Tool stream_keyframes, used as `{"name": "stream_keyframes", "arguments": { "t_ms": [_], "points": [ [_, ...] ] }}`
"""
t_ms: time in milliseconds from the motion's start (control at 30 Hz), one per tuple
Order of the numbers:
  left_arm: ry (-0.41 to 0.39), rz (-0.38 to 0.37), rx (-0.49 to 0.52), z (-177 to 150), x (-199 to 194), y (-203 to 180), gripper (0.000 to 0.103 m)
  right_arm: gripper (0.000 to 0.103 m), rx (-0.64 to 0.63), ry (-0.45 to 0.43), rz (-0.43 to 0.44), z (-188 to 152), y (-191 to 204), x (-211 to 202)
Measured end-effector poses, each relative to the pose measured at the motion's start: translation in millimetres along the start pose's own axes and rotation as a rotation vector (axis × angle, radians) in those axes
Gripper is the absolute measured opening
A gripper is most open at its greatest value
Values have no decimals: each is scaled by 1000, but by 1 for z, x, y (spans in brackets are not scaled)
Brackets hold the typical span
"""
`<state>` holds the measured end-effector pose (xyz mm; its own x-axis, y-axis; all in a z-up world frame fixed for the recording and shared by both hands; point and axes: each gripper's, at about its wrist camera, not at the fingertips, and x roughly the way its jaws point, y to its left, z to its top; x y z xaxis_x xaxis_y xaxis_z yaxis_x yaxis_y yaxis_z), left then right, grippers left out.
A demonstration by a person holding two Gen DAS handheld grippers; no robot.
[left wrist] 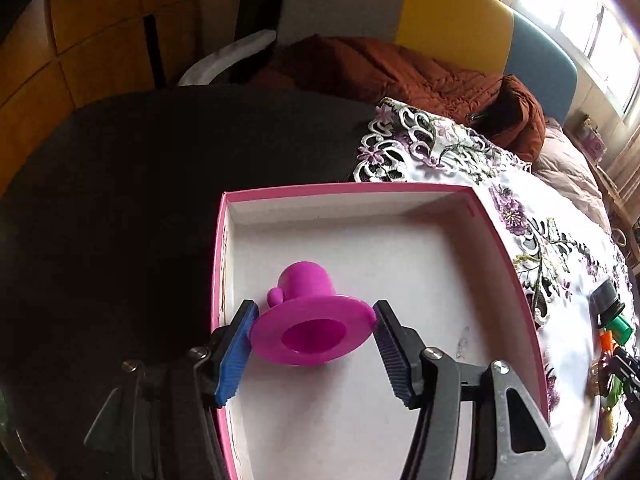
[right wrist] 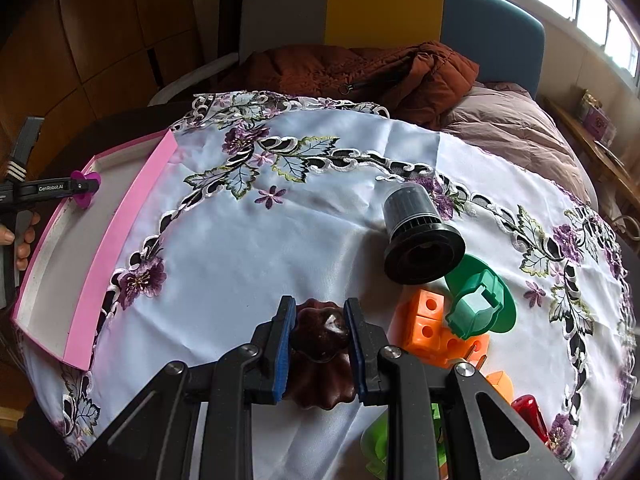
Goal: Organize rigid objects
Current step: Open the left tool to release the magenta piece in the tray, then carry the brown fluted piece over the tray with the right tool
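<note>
Right gripper (right wrist: 320, 340) was clamped on a dark brown fluted mould (right wrist: 320, 364), pads squeezing its upper body from both sides, low over the embroidered cloth (right wrist: 248, 264); whether the mould was lifted or touching the cloth, could not tell. It looked like hard, glossy plastic, probably light and a bit slippery, so a grip across the ridged waist seemed safer than on the flared skirt. Just right of it lay the rest of the pile: an orange holed block (right wrist: 436, 328), a green flanged cup (right wrist: 478, 300) leaning on the block, a black flanged cup (right wrist: 420, 236) on its side further out, and a red piece (right wrist: 530, 416) and a lime-green piece (right wrist: 378, 450) mostly hidden behind the fingers. Left gripper (left wrist: 314, 334) sat inside the pink-rimmed box (left wrist: 344, 189), fingers at either edge of the wide brim of a magenta flanged cup (left wrist: 312, 320); contact looked made on both sides, so gripping it, though firmness unclear. Cup looked stiff and light; the thin brim could twist out under a squeeze. The box held only that cup, otherwise bare white floor. Beyond the table lay a rust-brown jacket (right wrist: 360, 72) on a chair (right wrist: 384, 8).
</note>
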<state>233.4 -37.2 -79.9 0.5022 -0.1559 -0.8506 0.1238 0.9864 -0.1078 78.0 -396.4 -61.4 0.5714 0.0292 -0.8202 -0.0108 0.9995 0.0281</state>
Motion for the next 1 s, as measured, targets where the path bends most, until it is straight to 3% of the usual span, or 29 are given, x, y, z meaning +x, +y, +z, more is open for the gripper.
{"name": "stream_keyframes", "arguments": {
  "t_ms": [67, 167, 467, 733, 1000],
  "points": [
    [-22, 1, 6, -3, -8, -1, 74, 25, 0, 0, 0, 0, 0, 0],
    [-68, 12, 12, -10, -25, 0, 76, 25, -2, 0, -2, 0, 0, 0],
    [-135, 49, 39, -60, -84, -13, 76, 25, -10, -4, -18, -1, 1, 0],
    [-131, 10, 75, -107, -109, -34, 76, 25, -26, -11, -32, -2, 4, 0],
    [-170, -2, 119, -130, -129, -39, 76, 25, -13, -10, -74, -2, 9, 0]
  ]
}}
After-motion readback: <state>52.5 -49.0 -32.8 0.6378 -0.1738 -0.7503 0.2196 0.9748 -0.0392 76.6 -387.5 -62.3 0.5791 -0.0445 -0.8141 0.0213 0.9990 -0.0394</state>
